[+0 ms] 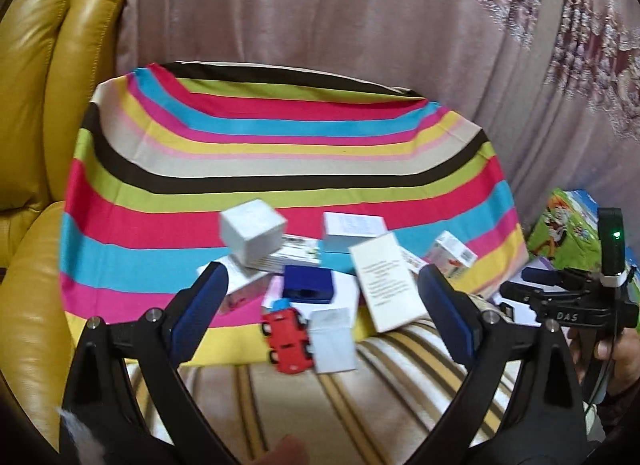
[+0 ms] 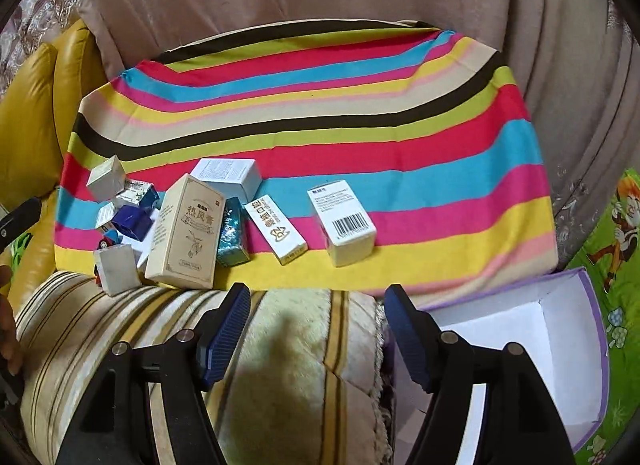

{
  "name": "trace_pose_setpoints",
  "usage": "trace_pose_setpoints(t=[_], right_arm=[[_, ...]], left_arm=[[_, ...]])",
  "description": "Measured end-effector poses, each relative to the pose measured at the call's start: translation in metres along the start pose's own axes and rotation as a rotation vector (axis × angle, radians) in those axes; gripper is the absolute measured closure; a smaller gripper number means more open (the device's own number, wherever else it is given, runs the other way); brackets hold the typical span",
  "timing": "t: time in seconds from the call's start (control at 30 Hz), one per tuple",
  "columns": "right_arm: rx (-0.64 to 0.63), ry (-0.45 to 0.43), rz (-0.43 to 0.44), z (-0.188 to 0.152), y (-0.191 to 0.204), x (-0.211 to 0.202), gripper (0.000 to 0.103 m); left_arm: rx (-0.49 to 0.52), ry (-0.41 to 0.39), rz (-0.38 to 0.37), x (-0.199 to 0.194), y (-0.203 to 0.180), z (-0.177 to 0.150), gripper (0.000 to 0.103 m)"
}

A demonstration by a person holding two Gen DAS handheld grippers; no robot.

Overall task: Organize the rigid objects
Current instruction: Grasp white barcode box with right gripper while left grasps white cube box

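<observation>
A cluster of small cartons lies along the near edge of the striped cloth [image 2: 360,137], toward its left corner. From left to right in the right wrist view: a white cube box [image 2: 107,177] perched on other packs, a dark blue box [image 2: 130,221], a red toy car [image 1: 289,335] beside a small white box [image 2: 117,273] at the edge, a tall beige carton [image 2: 187,233], a glittery teal pack [image 2: 232,237], a narrow white carton [image 2: 277,229] and a barcode box [image 2: 343,221] standing apart. To judge by looks, all are light, stiff cardboard with smooth faces that crush under hard pressure; each is best taken across its two narrower parallel sides, near mid-height. The car likely grips best across its flanks. The left gripper [image 1: 322,297] stands wide open and empty above the cluster. The right gripper [image 2: 318,329] is likewise parted and empty, over the plush edge beside an open purple-rimmed box [image 2: 572,345], the likely receptacle.
</observation>
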State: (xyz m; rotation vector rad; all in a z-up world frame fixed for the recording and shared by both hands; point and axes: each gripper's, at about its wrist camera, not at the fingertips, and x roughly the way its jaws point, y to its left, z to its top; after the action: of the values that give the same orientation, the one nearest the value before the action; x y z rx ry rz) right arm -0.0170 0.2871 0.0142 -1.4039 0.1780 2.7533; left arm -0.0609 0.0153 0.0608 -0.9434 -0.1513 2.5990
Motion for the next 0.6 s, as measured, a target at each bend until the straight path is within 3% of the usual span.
trace_pose_setpoints(t=[0.2, 0.3, 0.6], right_arm=[[-0.011, 0.011, 0.005, 0.009, 0.008, 0.011, 0.033], [-0.016, 0.021, -0.011, 0.013, 0.011, 0.019, 0.033], [0.009, 0.02, -0.073, 0.03, 0.002, 0.042, 0.033]], left_arm=[[0.014, 0.026, 0.054, 0.012, 0.019, 0.007, 0.007], [0.041, 0.048, 0.083, 0.024, 0.028, 0.014, 0.014], [0.107, 0.144, 0.065, 0.072, 0.046, 0.027, 0.018]])
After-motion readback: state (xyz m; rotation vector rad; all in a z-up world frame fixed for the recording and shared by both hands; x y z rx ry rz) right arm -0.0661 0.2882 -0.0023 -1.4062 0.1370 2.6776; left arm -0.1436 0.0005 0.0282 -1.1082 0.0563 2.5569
